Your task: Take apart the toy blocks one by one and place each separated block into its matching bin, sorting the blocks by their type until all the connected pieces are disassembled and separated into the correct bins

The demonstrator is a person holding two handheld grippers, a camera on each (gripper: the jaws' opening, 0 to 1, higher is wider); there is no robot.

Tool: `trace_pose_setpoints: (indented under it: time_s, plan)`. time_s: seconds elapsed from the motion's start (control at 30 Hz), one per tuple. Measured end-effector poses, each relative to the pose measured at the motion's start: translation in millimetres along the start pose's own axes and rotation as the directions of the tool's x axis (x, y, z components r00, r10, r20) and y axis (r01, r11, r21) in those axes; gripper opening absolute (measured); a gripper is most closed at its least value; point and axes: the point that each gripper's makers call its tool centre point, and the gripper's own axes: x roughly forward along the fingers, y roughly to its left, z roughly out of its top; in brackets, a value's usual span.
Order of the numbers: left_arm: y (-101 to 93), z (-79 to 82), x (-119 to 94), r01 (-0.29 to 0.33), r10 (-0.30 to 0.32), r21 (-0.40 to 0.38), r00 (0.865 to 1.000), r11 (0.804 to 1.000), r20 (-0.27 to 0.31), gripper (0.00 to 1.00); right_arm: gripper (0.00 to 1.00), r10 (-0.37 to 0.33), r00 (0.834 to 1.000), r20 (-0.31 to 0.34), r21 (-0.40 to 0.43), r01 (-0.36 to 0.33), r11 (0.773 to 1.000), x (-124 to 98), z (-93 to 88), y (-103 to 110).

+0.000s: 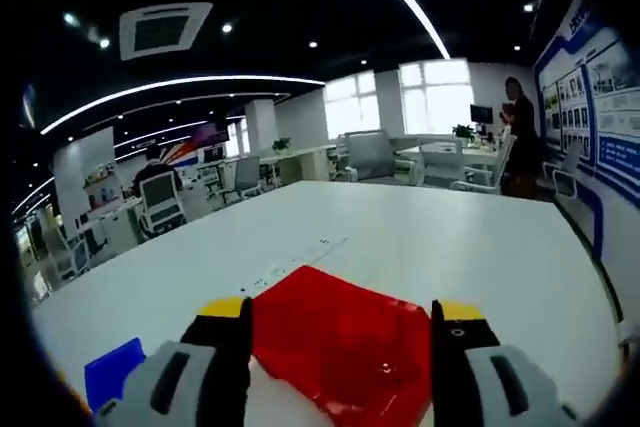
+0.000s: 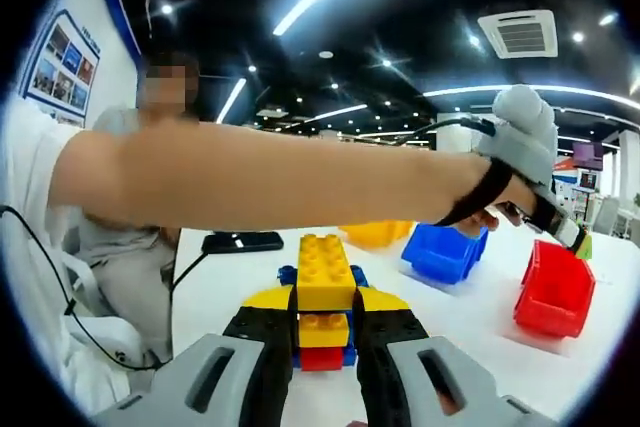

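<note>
While my right claw (image 2: 322, 332) clamped the upright block stack (image 2: 324, 297), left claw (image 1: 342, 332) hung apart over red bin (image 1: 345, 337), no block btwn.

We see the right tool (image 2: 322, 332) clamped on a block stack (image 2: 325, 297), yellow over red and blue. Left tool (image 2: 575, 237) reaches across above the red bin (image 2: 555, 292); blue bin (image 2: 443, 252) and yellow bin (image 2: 375, 234) sit behind on the white surface (image 2: 230, 297), near a phone (image 2: 242, 241).
</note>
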Motion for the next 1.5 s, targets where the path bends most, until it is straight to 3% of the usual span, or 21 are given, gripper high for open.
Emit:
trace_pose_setpoints:
  time_s: [0.07,0.27,0.4,0.47,0.5,0.57,0.73,0.87,1.0,1.2,1.3,1.5]
  plan:
    - [3.8,1.6,-4.1,-0.019,0.019,0.007,1.000,1.000,-0.002,0.61,0.24,0.000,1.000,0.000,0.001,0.000,1.000,-0.6,-0.1,0.3]
    - [5.7,17.1,-36.7,-0.007,0.007,-0.001,1.000,1.000,0.022,0.62,0.23,0.001,1.000,0.000,0.002,-0.001,1.000,-0.8,0.0,-0.2]
    - [10.2,31.1,-76.6,-0.004,0.004,0.000,0.998,1.000,0.069,0.62,0.23,0.004,1.000,0.000,0.002,-0.004,1.000,-1.1,-0.2,0.0]
    - [10.5,36.2,-106.2,0.004,-0.004,-0.004,0.995,1.000,0.101,0.62,0.23,0.003,1.000,-0.001,0.002,-0.003,1.000,-1.3,-0.3,-0.1]
    - [10.8,36.5,-110.3,0.004,-0.003,-0.003,0.995,1.000,0.103,0.62,0.23,0.003,1.000,-0.001,0.004,-0.003,1.000,-1.2,-0.3,-0.1]
    - [14.8,37.3,-139.7,-0.004,0.004,-0.002,0.992,1.000,0.124,0.62,0.23,0.004,1.000,-0.004,0.003,-0.004,1.000,-0.5,0.0,-0.3]
    - [9.4,39.4,-204.7,0.021,-0.010,-0.048,0.973,0.999,0.230,0.60,0.23,0.007,1.000,-0.010,0.000,-0.007,1.000,0.1,-0.1,-0.9]
    - [2.6,24.6,-251.0,0.037,-0.015,-0.073,0.956,0.997,0.292,0.60,0.24,0.010,1.000,-0.015,-0.003,-0.010,1.000,-0.1,-0.1,-1.0]
    - [-1.3,-13.0,-283.2,0.025,0.006,-0.104,0.956,0.994,0.295,0.60,0.24,0.010,1.000,-0.021,-0.007,-0.010,1.000,0.2,0.1,-0.7]
    - [-10.6,-47.4,-316.7,0.052,-0.003,-0.147,0.948,0.988,0.318,0.63,0.24,0.011,1.000,-0.028,-0.010,-0.011,1.000,0.8,0.4,-1.1]
    - [-14.9,-56.9,-334.9,0.057,0.012,-0.179,0.933,0.982,0.360,0.63,0.24,0.011,0.999,-0.033,-0.012,-0.012,1.000,0.5,0.0,-1.1]
    - [-28.4,-96.8,-340.4,0.046,0.012,-0.169,0.945,0.984,0.328,0.62,0.24,0.012,0.999,-0.041,-0.008,-0.012,1.000,0.5,-0.2,-1.0]
